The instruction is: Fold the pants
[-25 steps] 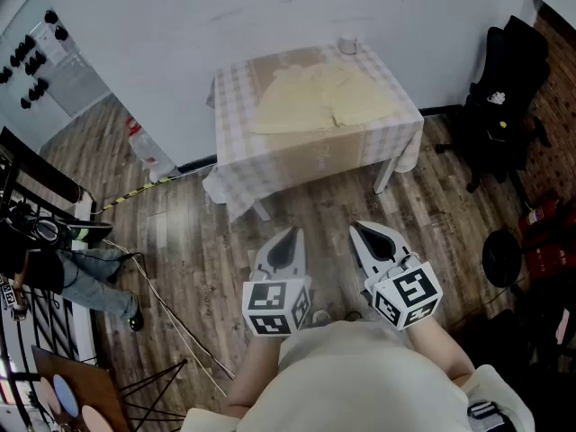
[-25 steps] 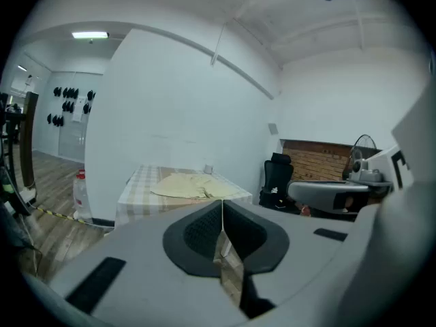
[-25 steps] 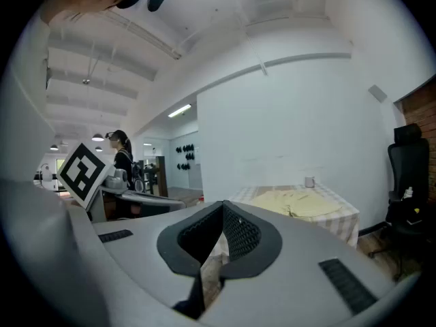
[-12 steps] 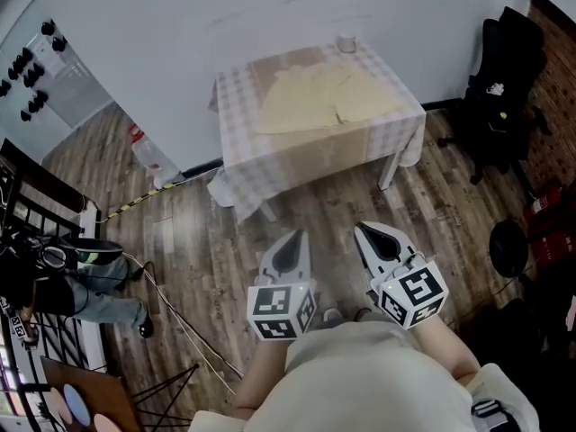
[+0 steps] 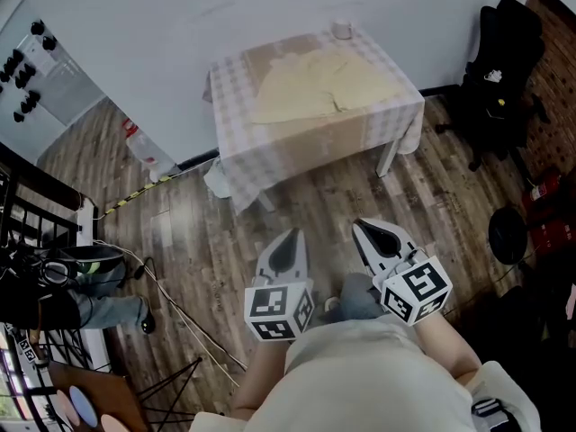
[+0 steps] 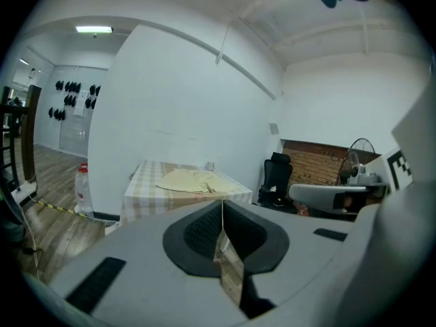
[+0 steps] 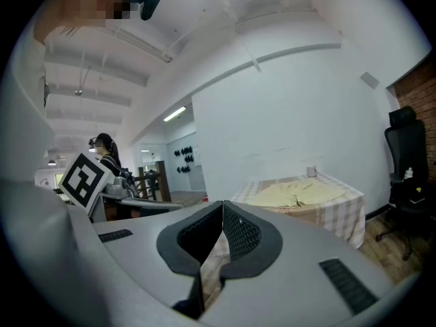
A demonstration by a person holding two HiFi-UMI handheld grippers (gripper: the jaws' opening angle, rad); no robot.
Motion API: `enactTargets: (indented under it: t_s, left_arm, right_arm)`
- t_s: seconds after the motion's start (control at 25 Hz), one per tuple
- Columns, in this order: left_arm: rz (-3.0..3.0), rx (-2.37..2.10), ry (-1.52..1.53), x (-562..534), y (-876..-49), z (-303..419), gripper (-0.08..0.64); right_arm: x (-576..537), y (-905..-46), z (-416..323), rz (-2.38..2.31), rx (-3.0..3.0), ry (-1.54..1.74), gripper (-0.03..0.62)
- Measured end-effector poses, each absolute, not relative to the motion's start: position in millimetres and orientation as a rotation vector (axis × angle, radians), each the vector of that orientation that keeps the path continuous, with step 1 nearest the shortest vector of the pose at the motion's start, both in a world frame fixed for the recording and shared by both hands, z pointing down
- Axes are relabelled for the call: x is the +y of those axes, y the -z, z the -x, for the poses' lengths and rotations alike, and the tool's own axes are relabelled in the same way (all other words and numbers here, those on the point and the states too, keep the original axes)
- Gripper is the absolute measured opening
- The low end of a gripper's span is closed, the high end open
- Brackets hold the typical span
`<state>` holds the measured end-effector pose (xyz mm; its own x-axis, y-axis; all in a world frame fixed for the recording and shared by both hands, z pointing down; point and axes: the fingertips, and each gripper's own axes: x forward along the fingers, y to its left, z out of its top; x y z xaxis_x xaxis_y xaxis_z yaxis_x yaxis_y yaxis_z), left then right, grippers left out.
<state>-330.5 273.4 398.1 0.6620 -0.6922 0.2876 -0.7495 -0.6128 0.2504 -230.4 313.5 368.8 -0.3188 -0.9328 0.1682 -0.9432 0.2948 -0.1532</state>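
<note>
A: Where are the pants?

B: The pale yellow pants (image 5: 315, 84) lie spread flat on the far surface (image 5: 301, 156). A checked cloth covers the surface and hangs down its sides. A small white cup (image 5: 342, 30) stands at the far edge, just beyond the pants.

A: And the tools?

B: The left hand-held gripper (image 5: 290, 238) and the right hand-held gripper (image 5: 362, 232) sit side by side, near the person's body. Both point toward the surface and are well apart from it. Each has its jaws pressed together with nothing between them.

A: What lies between them and the pants?

B: A stretch of wooden floor (image 5: 315, 205), then the near drape of the cloth.

A: What's off to the sides?

B: On the right, a black office chair (image 5: 499, 79) stands by the wall, near the surface's right corner. A round black object (image 5: 507, 239) sits on the floor nearer in; I cannot tell what it is. On the left, a clear bottle (image 5: 137, 147) stands by the wall. A yellow-and-black striped strip (image 5: 135, 196) and thin cables (image 5: 175, 318) run across the floor there. Another person (image 5: 90, 304) in jeans is at the left edge.
</note>
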Motion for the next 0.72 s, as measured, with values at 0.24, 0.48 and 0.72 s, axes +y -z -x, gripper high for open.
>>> enactTargets:
  t_s: [0.24,0.48,0.72]
  left_arm:
    - [-2.521,-1.158,-0.241,264,-406,327,0.006]
    - [-2.495,-1.204,-0.257,234,-409,317,0.006]
    - [-2.449,-1.244,-0.253,185,-414,302,0.006]
  right_arm:
    - [302,-374,219,-1.825,-2.482,-0.367,0.000]
    - [266,-374,208,-1.774,-2.504,-0.350,0.000]
    - [211,-370,188,-1.723,-2.532,-0.302,0.000]
